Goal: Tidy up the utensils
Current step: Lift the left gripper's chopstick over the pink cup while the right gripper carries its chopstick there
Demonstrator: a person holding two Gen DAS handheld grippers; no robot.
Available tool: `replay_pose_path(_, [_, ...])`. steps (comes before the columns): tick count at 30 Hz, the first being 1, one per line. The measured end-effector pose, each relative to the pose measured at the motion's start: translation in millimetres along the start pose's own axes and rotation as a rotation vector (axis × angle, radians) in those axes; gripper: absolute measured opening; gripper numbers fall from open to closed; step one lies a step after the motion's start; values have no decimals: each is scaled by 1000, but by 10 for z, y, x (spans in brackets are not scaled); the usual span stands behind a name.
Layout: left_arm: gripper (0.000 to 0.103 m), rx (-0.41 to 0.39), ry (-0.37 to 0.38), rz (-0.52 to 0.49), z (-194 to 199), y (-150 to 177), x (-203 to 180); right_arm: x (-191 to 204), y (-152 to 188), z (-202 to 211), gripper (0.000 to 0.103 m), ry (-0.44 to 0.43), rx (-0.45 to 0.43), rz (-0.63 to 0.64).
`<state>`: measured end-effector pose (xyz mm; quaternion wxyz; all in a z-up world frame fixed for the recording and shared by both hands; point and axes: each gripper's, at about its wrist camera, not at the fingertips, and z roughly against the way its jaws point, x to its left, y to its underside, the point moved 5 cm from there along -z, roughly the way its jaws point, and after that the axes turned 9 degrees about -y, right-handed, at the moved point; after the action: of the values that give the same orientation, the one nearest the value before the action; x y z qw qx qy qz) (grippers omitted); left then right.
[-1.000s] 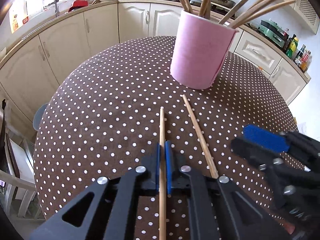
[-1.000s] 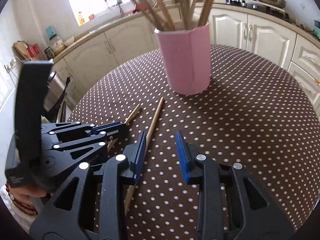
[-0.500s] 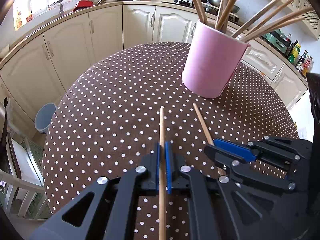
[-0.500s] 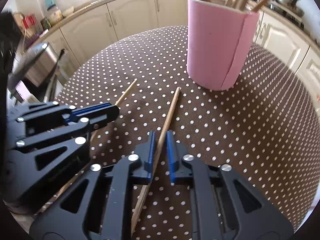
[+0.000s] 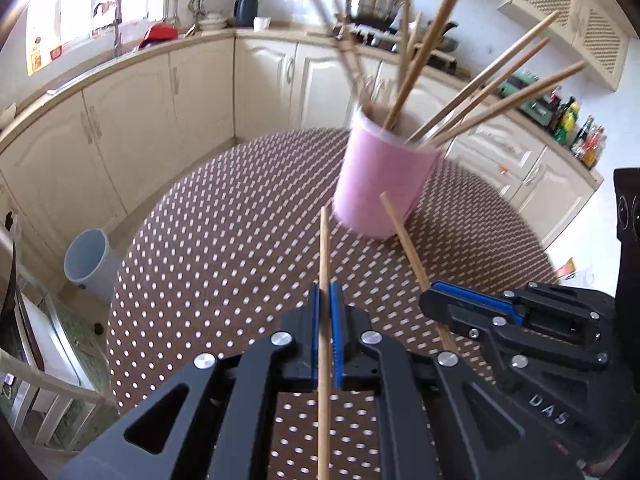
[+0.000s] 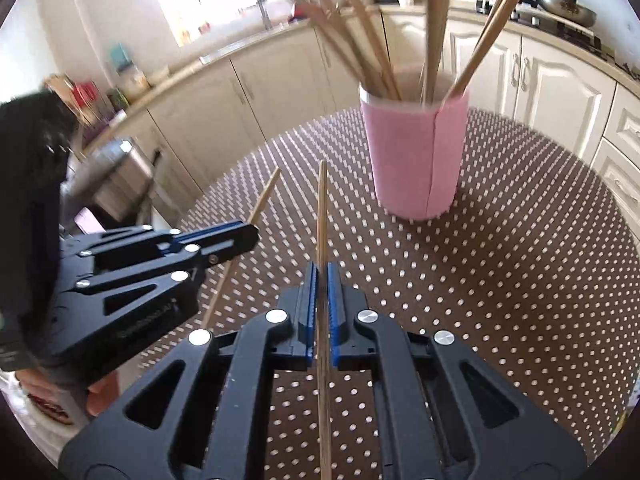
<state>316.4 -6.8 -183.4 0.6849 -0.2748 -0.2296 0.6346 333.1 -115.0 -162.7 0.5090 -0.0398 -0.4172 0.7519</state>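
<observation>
The left tool (image 5: 325, 292), its blue-padded jaws clenched, grasps a thin, pale wooden chopstick (image 5: 324, 264) that runs straight forward out of its tips and back under its body, lifted clear of the round counter with the brown, white-dotted cloth (image 5: 208, 264). Ahead and slightly right of this tool stands the pink cylindrical holder (image 5: 380, 184), bristling with similar wooden sticks that lean outward; motion blur softens its outline, so the count is unclear. To the right, the right tool (image 6: 320, 272) has just closed on a second slim wooden chopstick (image 6: 321, 208), also pointing forward, the holder ahead to its right.
</observation>
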Motion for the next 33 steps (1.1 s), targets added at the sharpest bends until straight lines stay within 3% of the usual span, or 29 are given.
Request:
replay_pose_path(11, [6,-231,89,4,783,-330,-232,91,-210,881,6,-42,-219,39])
replay_pose_path(22, [6,-396,117,17,1057,-537,-417,-116,-349,1320,6,-5,-340,25])
replay_pose_path(27, [6,-418,119,48,1032,-718,-422,-204,-486,1444,6,13,-378,33])
replay_pose_path(33, [6,-529,101,96,1078,-916,-414,-254,-718,1611,6,34,-444,58])
